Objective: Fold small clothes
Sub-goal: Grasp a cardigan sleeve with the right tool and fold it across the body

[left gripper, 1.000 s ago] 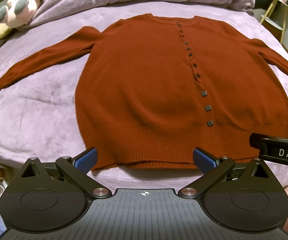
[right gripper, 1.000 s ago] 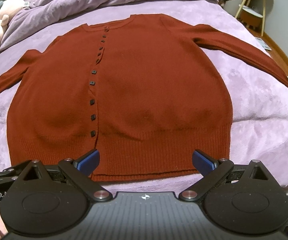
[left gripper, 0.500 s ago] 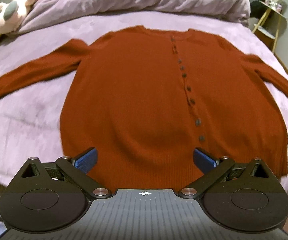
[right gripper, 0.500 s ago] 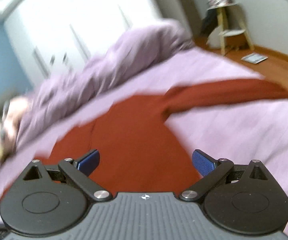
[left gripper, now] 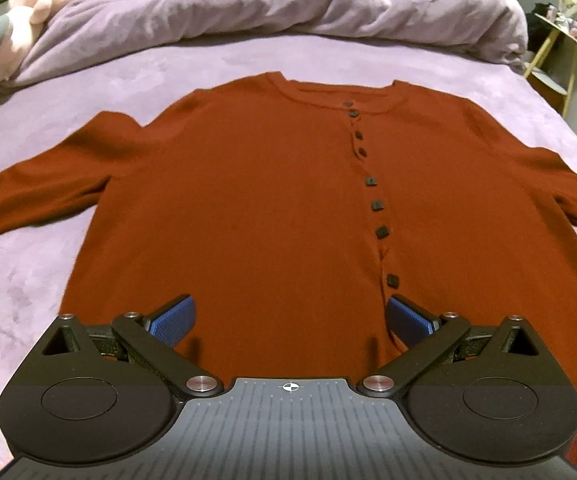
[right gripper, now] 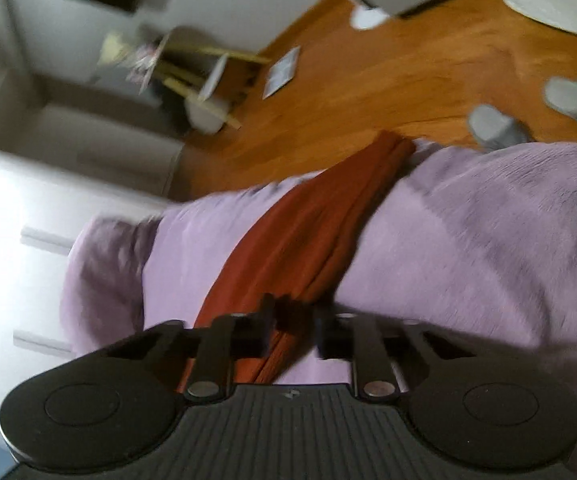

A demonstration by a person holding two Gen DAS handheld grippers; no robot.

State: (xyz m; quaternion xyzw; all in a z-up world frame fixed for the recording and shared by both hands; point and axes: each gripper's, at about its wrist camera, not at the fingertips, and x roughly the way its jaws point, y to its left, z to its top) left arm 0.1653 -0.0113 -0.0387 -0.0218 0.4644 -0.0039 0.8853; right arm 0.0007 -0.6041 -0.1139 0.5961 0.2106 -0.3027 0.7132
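Rust cardigan [left gripper: 272, 208] lies flat, centre frame, on the purple bed [left gripper: 28, 280]. Right gripper [right gripper: 292, 328] has just been closing, sleeve [right gripper: 308, 232] between its jaws; left gripper [left gripper: 288, 320] gapes, empty. Next, I judge: carry that sleeve across the body.

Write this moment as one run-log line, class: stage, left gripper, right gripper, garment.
stage: first sleeve grab | left gripper: open over hem | right gripper: jaws just closing on sleeve | cardigan: flat, buttoned, on bed
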